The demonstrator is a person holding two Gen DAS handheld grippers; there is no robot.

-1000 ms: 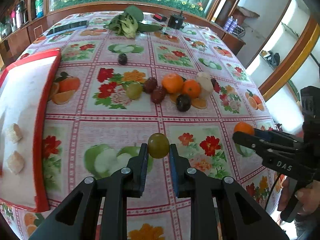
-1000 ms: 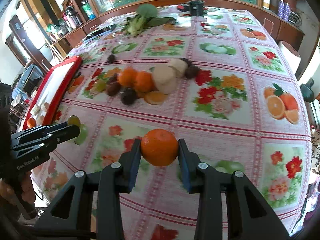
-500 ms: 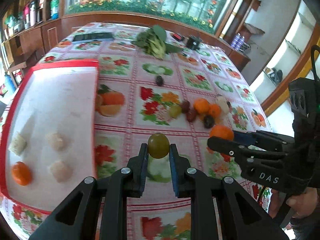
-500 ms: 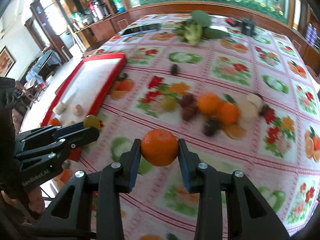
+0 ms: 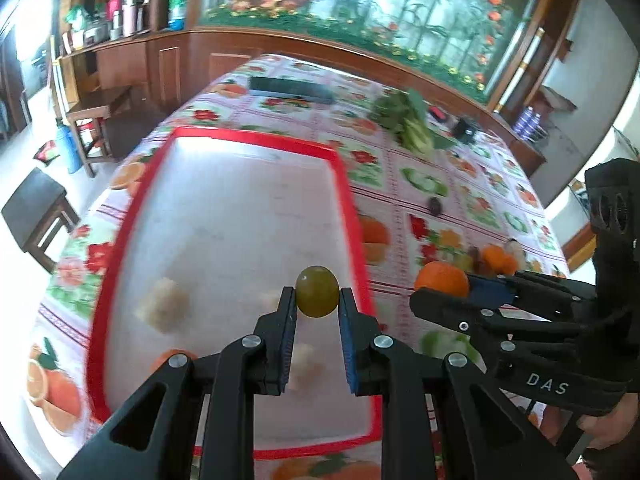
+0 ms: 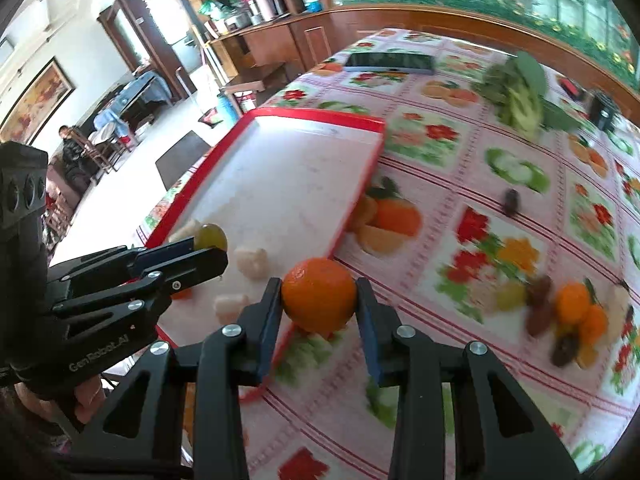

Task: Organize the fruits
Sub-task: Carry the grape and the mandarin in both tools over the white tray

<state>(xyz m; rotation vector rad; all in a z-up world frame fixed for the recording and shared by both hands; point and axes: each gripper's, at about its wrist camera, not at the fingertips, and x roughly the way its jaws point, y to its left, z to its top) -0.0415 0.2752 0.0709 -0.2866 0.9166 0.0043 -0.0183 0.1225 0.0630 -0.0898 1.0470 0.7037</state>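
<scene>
My left gripper point(image 5: 317, 300) is shut on a green grape point(image 5: 317, 291) and hangs over the near right part of the red-rimmed white tray point(image 5: 256, 136). My right gripper point(image 6: 319, 300) is shut on an orange point(image 6: 319, 294), held above the tray's right rim point(image 6: 356, 204). Each gripper shows in the other's view: the right gripper point(image 5: 432, 290) with its orange point(image 5: 441, 279), the left gripper point(image 6: 212, 246) with its grape point(image 6: 211, 236). On the tray lie pale peeled pieces point(image 5: 163, 310) point(image 6: 251, 262) and a small orange point(image 5: 170, 358), half hidden behind my fingers.
A heap of loose fruit point(image 6: 568, 312) lies on the flowered tablecloth to the right: oranges, dark fruits, a green grape. One dark fruit point(image 6: 511, 201) sits alone further back. Leafy greens point(image 6: 520, 92) and a phone point(image 6: 390, 63) lie at the far end. A stool point(image 5: 36, 208) stands left.
Both grippers have swung left with their fruit, from above the tablecloth to the tray. The tray now fills the left wrist view; the fruit heap has slid off to the right.
</scene>
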